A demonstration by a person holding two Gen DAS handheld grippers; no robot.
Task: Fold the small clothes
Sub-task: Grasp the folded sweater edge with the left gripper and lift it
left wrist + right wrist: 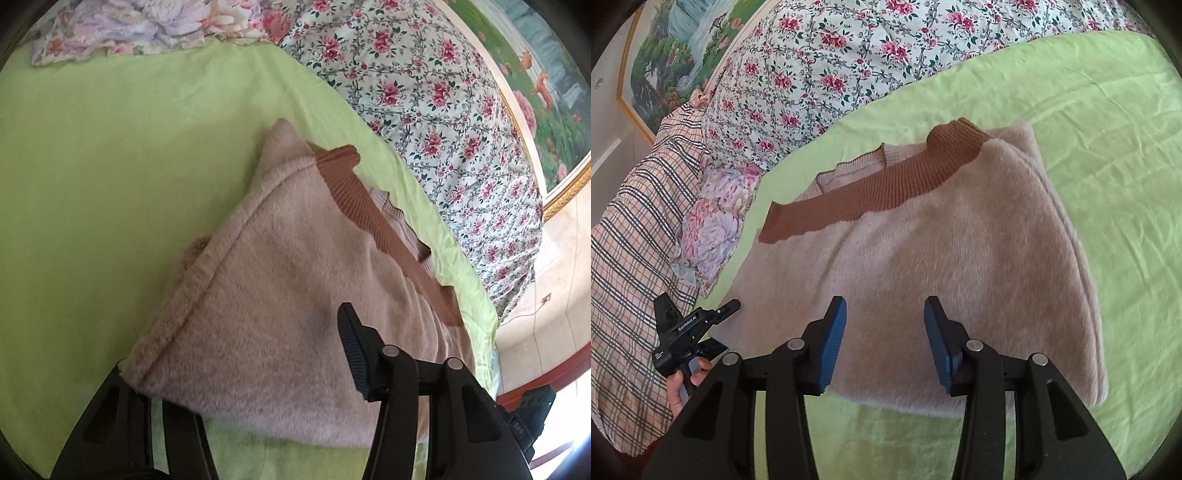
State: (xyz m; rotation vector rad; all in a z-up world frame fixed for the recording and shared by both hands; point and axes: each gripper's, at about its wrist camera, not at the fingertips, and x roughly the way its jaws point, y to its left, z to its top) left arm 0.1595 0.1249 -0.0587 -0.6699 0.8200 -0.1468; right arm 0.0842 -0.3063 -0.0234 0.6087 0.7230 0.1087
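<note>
I see the fuzzy pink sweater (pixel 923 258), folded into a thick rectangle with a ribbed brown collar (pixel 871 188), lying on the smooth lime-green sheet (pixel 1108 147). My right gripper (pixel 884 343) hovers over its near edge, ridged blue pads parted around nothing. My left gripper (pixel 236 354) straddles the sweater's corner; one finger hides beneath the fabric, so I cannot tell whether it pinches.

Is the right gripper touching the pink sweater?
Cannot tell. Right wrist view shows the right gripper open over the pink sweater, nothing between its fingers; height above it unclear.
</note>
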